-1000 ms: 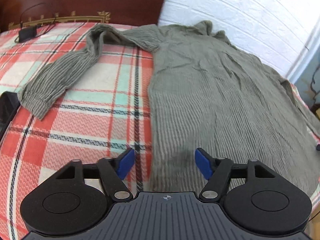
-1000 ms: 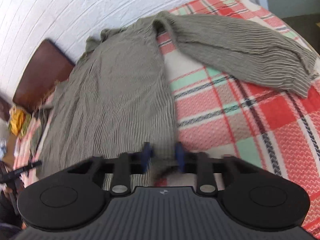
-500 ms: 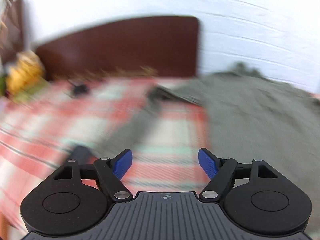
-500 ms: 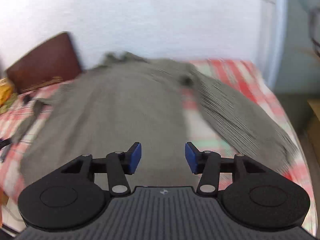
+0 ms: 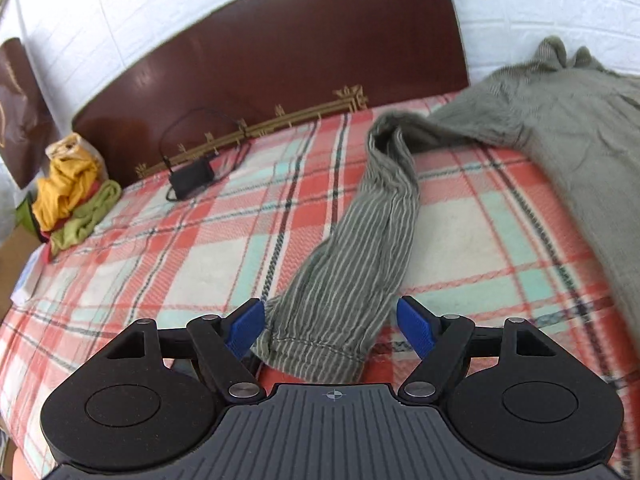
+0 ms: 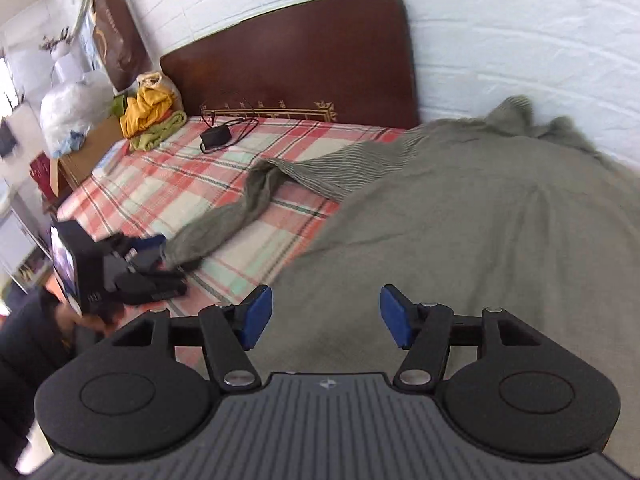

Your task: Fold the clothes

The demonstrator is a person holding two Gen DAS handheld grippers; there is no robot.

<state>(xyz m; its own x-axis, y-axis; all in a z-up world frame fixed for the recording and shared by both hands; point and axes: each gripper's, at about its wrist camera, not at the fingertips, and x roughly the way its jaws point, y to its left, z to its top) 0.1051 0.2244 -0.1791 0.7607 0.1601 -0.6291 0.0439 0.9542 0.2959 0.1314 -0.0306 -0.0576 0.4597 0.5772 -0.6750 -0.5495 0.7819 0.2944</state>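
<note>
Left wrist view: the left gripper (image 5: 331, 324) fills the bottom of the frame, its blue-padded jaws spread wide and holding nothing. Between them, low in the centre, lies the cuff (image 5: 316, 354) of a striped olive sleeve (image 5: 360, 240). The sleeve runs up the middle of the frame to the shirt (image 5: 568, 120), whose body spreads across the upper right on the red, white and teal plaid blanket (image 5: 180, 248). A second ago this camera looked along the shirt's hem with the cuff far off at the left; now the tool has swung over to the cuff. A dark headboard (image 5: 280, 52) crosses the top, with a black charger (image 5: 191, 178) below it and a pile of yellow and green cloth (image 5: 70, 200) at the left edge.

Right wrist view: the right gripper (image 6: 326, 316) sits at the bottom, jaws wide apart and empty, over the shirt's plain grey-green body, which fills the right half. A second ago these jaws were nearly closed at the hem; now they have let go and pulled back. At the middle left, the left gripper appears beside the cuff.

The shirt lies flat with this sleeve stretched out, not folded in. The shift suggests hem work is over and the sleeve is the likely next thing to be taken.
</note>
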